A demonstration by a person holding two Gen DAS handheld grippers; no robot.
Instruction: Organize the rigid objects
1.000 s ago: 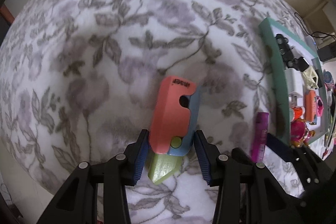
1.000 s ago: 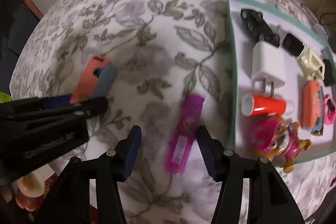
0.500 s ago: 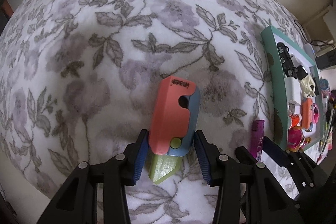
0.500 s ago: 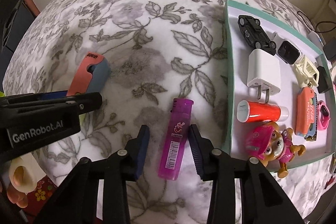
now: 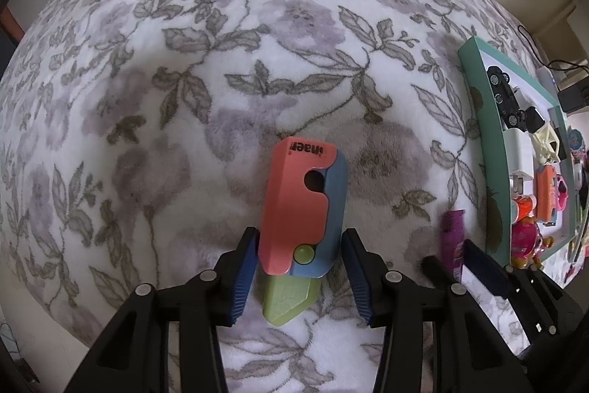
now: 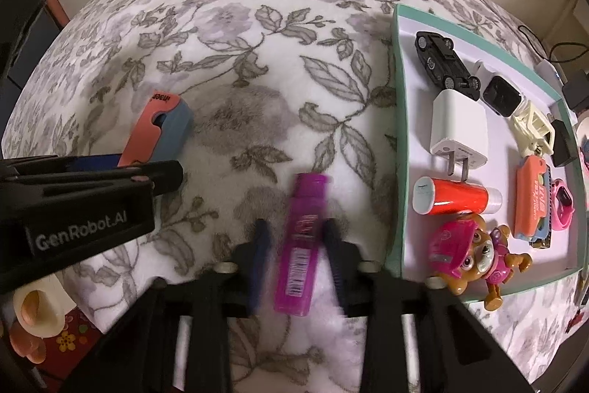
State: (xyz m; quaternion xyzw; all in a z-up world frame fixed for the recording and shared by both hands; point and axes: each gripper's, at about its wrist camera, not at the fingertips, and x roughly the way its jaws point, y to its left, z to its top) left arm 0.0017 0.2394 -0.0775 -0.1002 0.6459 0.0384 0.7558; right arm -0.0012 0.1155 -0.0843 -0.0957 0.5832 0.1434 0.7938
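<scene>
A toy knife [image 5: 298, 201] with a coral and blue handle and a green blade lies pointing back at me on the flowered blanket. My left gripper [image 5: 299, 234] is shut on it, one pad against each side of the handle. It also shows at the left of the right wrist view, where the toy knife [image 6: 158, 131] sticks out of the left gripper [image 6: 147, 168]. A purple lighter [image 6: 302, 242] lies between the fingers of my right gripper [image 6: 294, 223], which is open by a narrow gap and blurred. A teal-rimmed tray [image 6: 397, 135] stands to the right.
The tray holds a black toy car [image 6: 441, 61], a white charger [image 6: 460, 127], an orange tube [image 6: 456, 199], a pink pup figure [image 6: 475, 249] and a second coral toy knife [image 6: 533, 197]. Cables [image 6: 552, 50] lie behind it. The blanket drops away at the left and near edges.
My right gripper moved forward over the purple lighter and its fingers narrowed from wide apart to close beside it. The left gripper stayed on the toy knife.
</scene>
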